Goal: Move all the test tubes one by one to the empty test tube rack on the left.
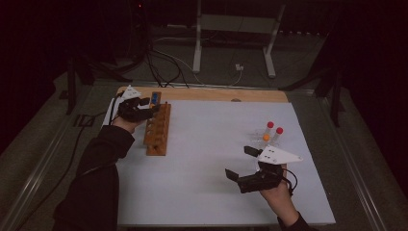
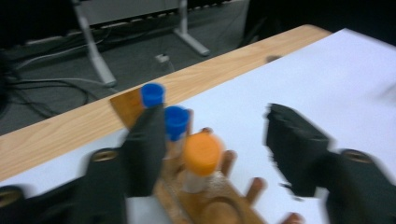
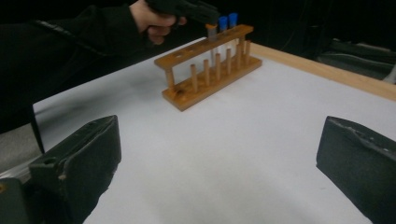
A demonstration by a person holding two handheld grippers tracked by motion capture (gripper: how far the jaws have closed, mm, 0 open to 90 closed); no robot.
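Presently, one wooden rack stands near the worktop's far left corner, holding three tubes — two blue-capped and one orange-capped tube. Three more capped tubes lie loose toward the right edge — two red, one orange. Left gripper hovers at the rack, jaws apart around the orange-capped tube, not gripping. Right gripper, near the loose tubes, gapes wide, empty.
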